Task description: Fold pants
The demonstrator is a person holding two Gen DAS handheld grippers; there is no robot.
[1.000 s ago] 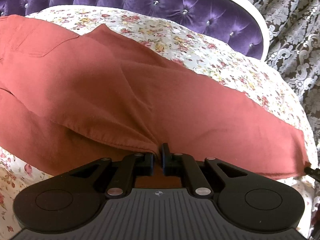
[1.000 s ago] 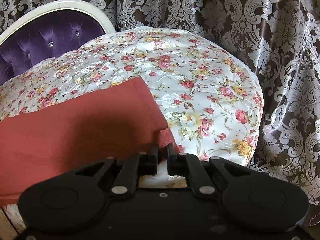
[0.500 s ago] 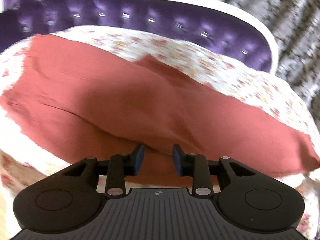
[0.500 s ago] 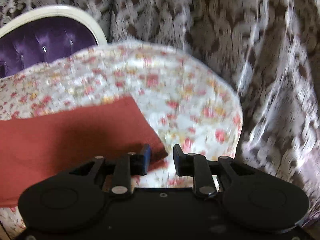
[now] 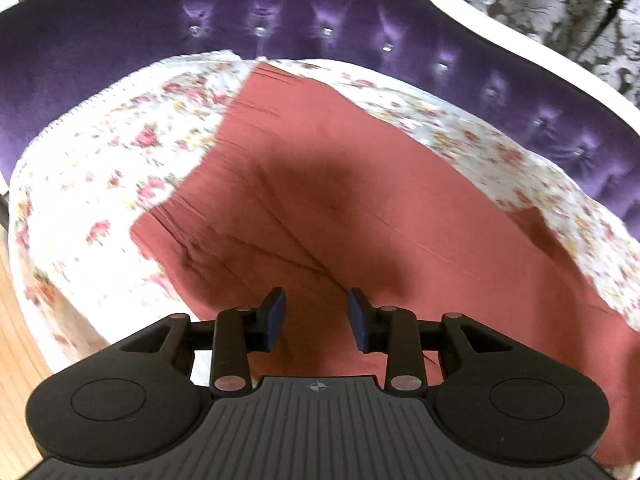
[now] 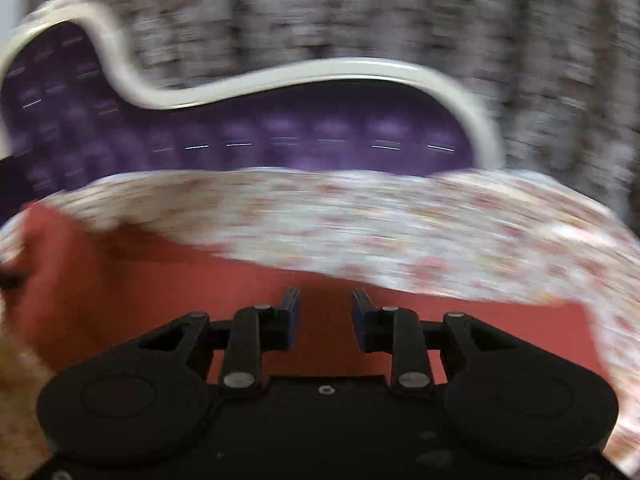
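The rust-red pants (image 5: 320,184) lie flat on the floral bedspread (image 5: 104,184), folded lengthwise, with the waistband end towards the left. My left gripper (image 5: 316,316) is open and empty, just above the near edge of the pants. In the right wrist view, which is blurred by motion, the pants (image 6: 240,292) stretch across the lower part of the frame. My right gripper (image 6: 325,312) is open and empty above them.
A purple tufted headboard (image 5: 320,12) with a white frame stands behind the bed. Patterned brown curtains (image 6: 560,60) hang behind and to the right. A wooden floor (image 5: 16,340) shows at the bed's left edge.
Both grippers have let go of the pants and opened. Both have swung left, the right one fast, so its view is now blurred.
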